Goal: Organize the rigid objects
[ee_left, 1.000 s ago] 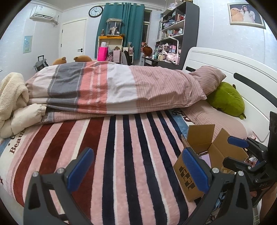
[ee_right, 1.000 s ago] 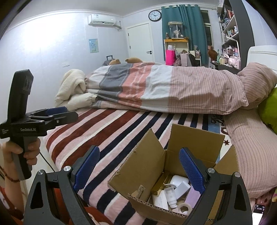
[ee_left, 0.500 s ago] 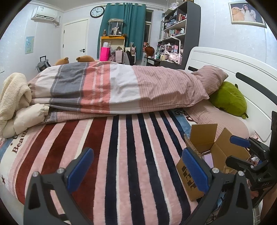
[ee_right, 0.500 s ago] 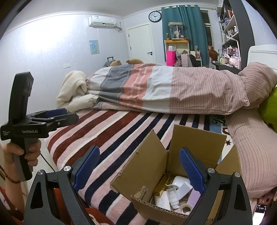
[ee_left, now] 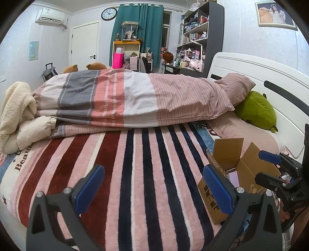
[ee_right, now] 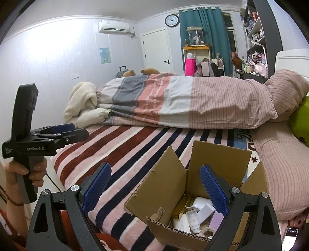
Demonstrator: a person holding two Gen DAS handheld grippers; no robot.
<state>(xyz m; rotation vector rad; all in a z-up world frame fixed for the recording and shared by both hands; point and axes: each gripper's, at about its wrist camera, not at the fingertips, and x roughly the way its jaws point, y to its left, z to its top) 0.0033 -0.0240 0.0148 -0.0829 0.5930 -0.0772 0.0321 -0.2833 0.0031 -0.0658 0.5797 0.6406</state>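
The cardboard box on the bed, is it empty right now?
No, the right wrist view shows the open cardboard box holding a white bottle, a tape roll and other small items.

Both my views are sharp and evenly lit by cool indoor light. Glare whitens the far-left wall in my right view. Fisheye bends edges; corners go black.

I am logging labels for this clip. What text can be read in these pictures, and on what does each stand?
"GenRobot.AI": side of the left gripper.
"Beau", cut off: edge of the striped blanket.
Dark print on the cardboard box: unreadable.
Small print left of "GenRobot.AI": too small to read.
Wall clock: numerals too small.
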